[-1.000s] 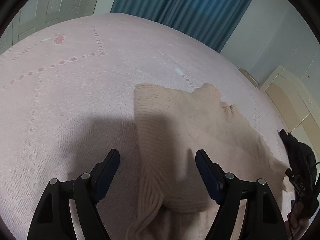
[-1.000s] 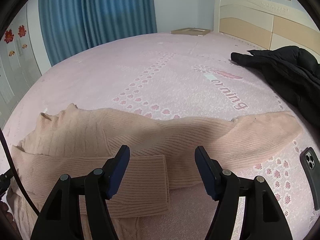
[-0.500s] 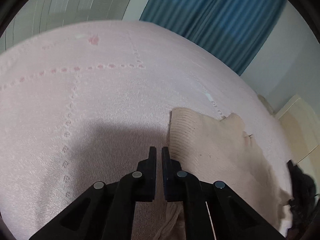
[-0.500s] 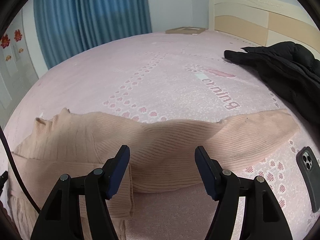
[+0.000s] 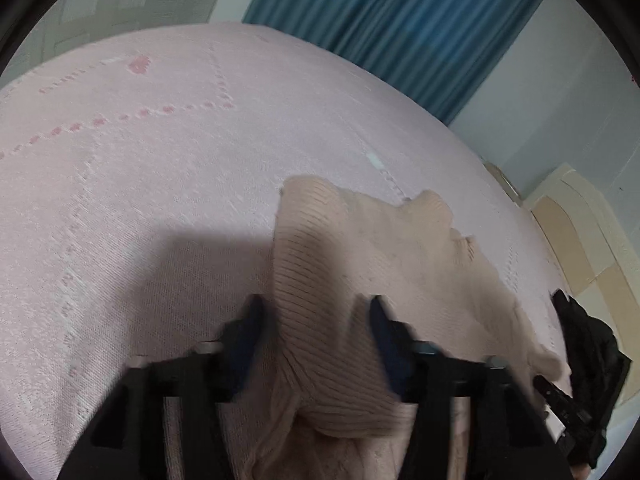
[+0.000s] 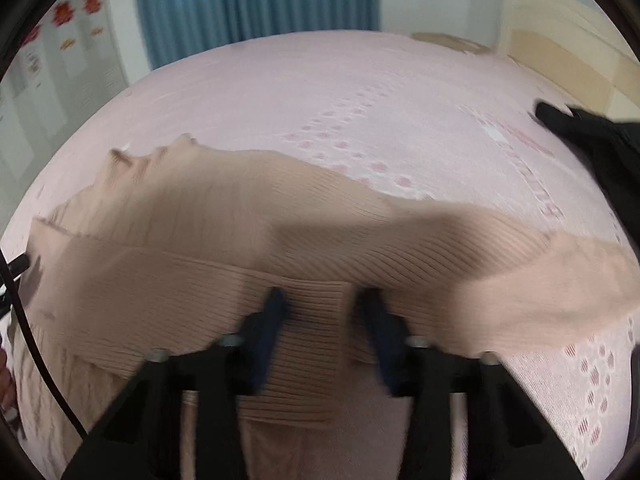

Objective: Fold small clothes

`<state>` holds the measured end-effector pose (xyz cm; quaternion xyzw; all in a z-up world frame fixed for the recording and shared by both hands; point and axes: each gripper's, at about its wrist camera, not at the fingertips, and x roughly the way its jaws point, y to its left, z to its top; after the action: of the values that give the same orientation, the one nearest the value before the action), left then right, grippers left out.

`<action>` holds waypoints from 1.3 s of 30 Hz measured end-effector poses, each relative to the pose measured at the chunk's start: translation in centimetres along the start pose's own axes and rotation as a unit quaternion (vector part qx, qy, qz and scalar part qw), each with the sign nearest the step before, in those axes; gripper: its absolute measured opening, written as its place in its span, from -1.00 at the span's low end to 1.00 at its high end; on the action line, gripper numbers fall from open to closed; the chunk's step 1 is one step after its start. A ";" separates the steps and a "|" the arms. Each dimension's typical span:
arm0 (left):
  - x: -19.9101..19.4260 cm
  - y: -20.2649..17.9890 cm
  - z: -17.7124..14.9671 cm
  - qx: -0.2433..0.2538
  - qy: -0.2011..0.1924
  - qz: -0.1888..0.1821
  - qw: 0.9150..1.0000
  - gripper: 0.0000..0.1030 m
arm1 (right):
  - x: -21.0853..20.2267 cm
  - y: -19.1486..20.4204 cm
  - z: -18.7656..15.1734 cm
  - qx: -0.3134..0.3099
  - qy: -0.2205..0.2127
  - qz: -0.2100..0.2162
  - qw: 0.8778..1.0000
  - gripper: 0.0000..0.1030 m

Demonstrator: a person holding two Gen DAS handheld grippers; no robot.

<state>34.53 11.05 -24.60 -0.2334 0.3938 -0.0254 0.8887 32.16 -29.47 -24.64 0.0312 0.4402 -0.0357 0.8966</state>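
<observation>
A beige ribbed knit sweater (image 5: pixel 400 248) lies on the pink bedspread (image 5: pixel 160 160). In the left wrist view one folded edge of it runs up between the fingers of my left gripper (image 5: pixel 316 312), which is open above it. In the right wrist view the sweater (image 6: pixel 200 240) stretches across the bed, one sleeve (image 6: pixel 560 280) reaching right and the other folded across the body. My right gripper (image 6: pixel 322 308) is open, its fingers on either side of the folded sleeve's cuff (image 6: pixel 316 320). Both views are motion-blurred.
A black jacket (image 6: pixel 600 148) lies on the bed at the right; it also shows in the left wrist view (image 5: pixel 588 368). Blue curtains (image 5: pixel 400 24) hang behind the bed. A cream headboard (image 6: pixel 560 48) stands at the far right.
My left gripper was shut half a second ago and has opened over the sweater's folded edge. My right gripper has narrowed and dropped closer over the folded sleeve cuff.
</observation>
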 end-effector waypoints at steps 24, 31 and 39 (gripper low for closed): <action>-1.9 -5.9 -2.1 0.165 -0.028 0.052 0.985 0.06 | -5.9 -9.8 -0.7 0.094 -0.027 -0.082 0.992 0.30; -1.1 -7.6 -3.2 0.213 -0.006 0.070 0.974 0.35 | -6.3 -20.8 -4.0 0.220 -0.005 -0.073 0.973 0.50; -1.0 -7.4 -3.2 0.214 0.005 0.065 0.975 0.39 | -3.7 -24.2 -4.1 0.258 -0.007 -0.069 0.964 0.50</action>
<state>32.54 3.45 -22.55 -0.0111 0.3980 -0.0527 0.9158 24.53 -53.06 -24.80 0.2311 0.4105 -0.2103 0.8566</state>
